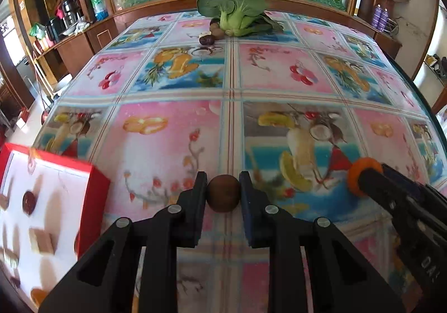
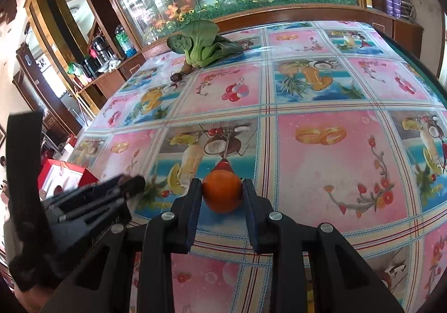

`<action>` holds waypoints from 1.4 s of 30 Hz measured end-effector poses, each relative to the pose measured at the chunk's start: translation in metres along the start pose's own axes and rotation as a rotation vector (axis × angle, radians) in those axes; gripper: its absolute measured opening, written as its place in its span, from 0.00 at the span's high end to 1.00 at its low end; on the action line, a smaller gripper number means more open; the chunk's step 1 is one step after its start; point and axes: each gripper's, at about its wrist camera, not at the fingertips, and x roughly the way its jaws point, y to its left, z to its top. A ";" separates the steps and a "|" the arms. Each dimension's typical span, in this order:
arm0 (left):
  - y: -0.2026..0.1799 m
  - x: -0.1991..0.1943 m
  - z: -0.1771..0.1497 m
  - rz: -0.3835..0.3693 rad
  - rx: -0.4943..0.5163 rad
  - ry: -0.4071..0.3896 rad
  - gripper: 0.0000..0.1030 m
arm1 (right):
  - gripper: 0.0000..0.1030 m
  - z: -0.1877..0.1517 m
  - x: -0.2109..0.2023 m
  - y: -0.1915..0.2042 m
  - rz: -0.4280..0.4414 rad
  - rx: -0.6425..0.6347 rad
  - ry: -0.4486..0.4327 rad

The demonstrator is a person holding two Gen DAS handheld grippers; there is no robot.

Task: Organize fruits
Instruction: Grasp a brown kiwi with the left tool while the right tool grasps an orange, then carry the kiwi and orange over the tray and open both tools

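**Both Grippers Loaded: Transfer to the Red Box**

The left gripper (image 1: 223, 193) was clenched on a small brown fruit (image 1: 223, 193), its fingers (image 1: 199, 195) pressing both sides. The right gripper (image 2: 222, 195) gripped an orange fruit (image 2: 222, 195) in the same way. Both fruits were held low over the bench (image 1: 173, 151), whether touching it or not could not be told. The red box (image 1: 92, 184) stood at the left, its white insert already holding a dark red fruit (image 1: 28, 200). A leafy green vegetable (image 1: 237, 12) and more small fruits (image 1: 208, 38) lay at the far side.

Judged procedure: maintain steady grip pressure, since round fruit can roll out of flat fingers. Lift clear of the box wall before crossing it. Deliver the left load first, because it sits nearer the box, and keep the grippers apart. Lower into a free recess before releasing.
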 end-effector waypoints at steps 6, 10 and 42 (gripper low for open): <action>0.002 -0.073 -0.020 -0.012 -0.019 -0.059 0.76 | 0.73 0.004 -0.041 0.006 0.079 -0.023 -0.204; 0.024 -0.151 -0.038 0.008 -0.031 -0.189 0.76 | 0.73 -0.007 -0.059 0.028 0.082 -0.126 -0.291; 0.255 -0.317 -0.113 0.272 -0.273 -0.606 0.76 | 0.73 0.002 -0.156 0.295 0.481 -0.392 -0.373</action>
